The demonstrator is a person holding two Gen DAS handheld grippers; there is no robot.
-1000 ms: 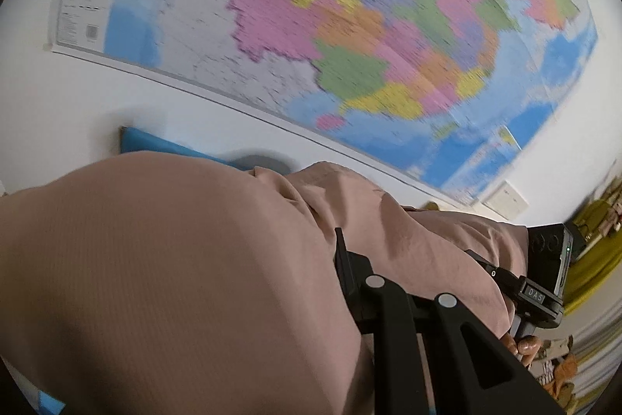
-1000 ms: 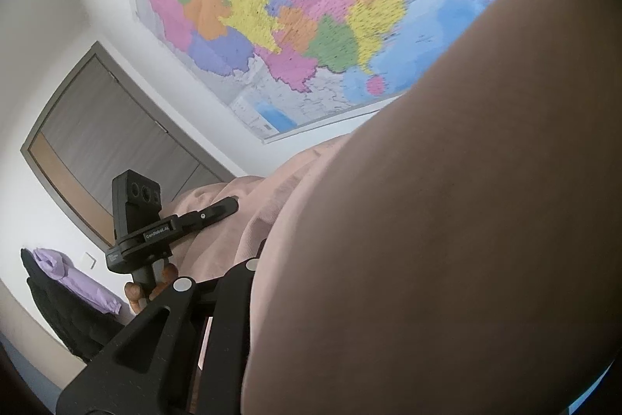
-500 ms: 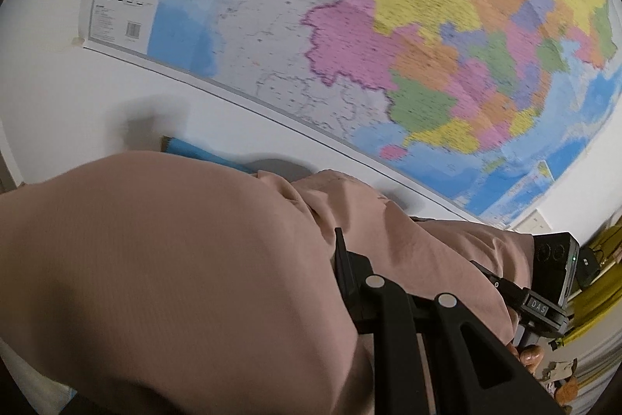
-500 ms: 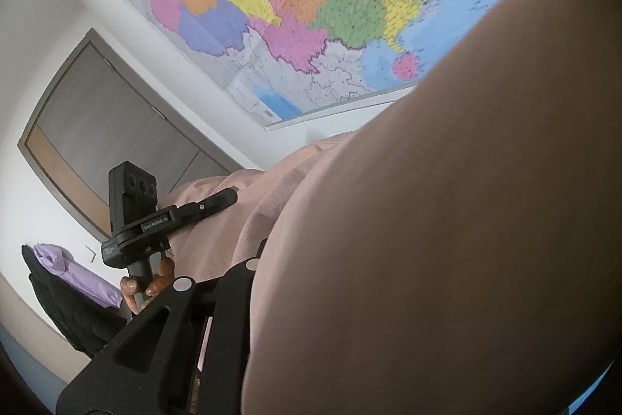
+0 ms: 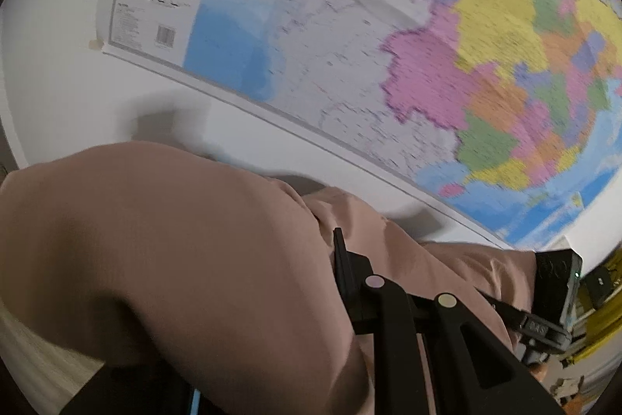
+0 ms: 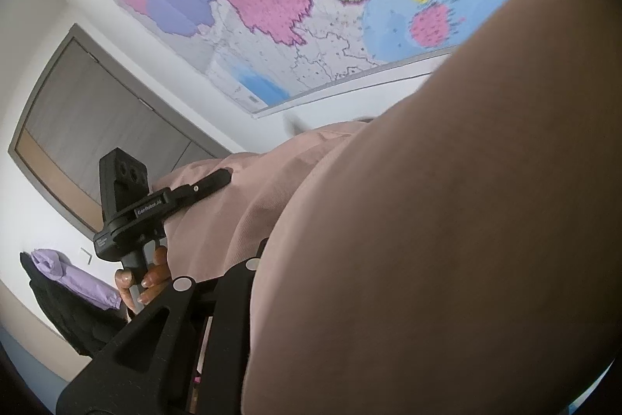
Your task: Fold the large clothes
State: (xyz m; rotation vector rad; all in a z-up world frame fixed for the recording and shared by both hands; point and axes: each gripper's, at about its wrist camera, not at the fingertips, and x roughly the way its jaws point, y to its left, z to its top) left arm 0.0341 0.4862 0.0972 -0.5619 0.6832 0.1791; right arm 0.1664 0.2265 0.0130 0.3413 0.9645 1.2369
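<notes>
1. The map [image 5: 388,65] fills the wall ahead in both views. I judge I have both claws tipped upward, since neither view shows a bed or surface below.
2. The garment [image 5: 175,259], pinkish-tan and ribbed, hangs in the air between my two claws, bulging close over each lens. I take it I am holding it up by one edge so the rest drops straight and the folds fall out before I lay it down.
3. The door [image 6: 97,127], dark and framed, stands on the far left in the right view, with a purple cloth [image 6: 74,275] on something black below it, well apart from my work.
4. My left claw [image 6: 217,181] is pressed together on the garment, its tip buried in a fold; from its own view the fabric runs straight into the jaws.
5. My right claw [image 5: 501,306] is likewise pinching the garment at the other end. The cloth sags a little between the two grips, so I would judge a wider spread is needed to draw the edge taut.
</notes>
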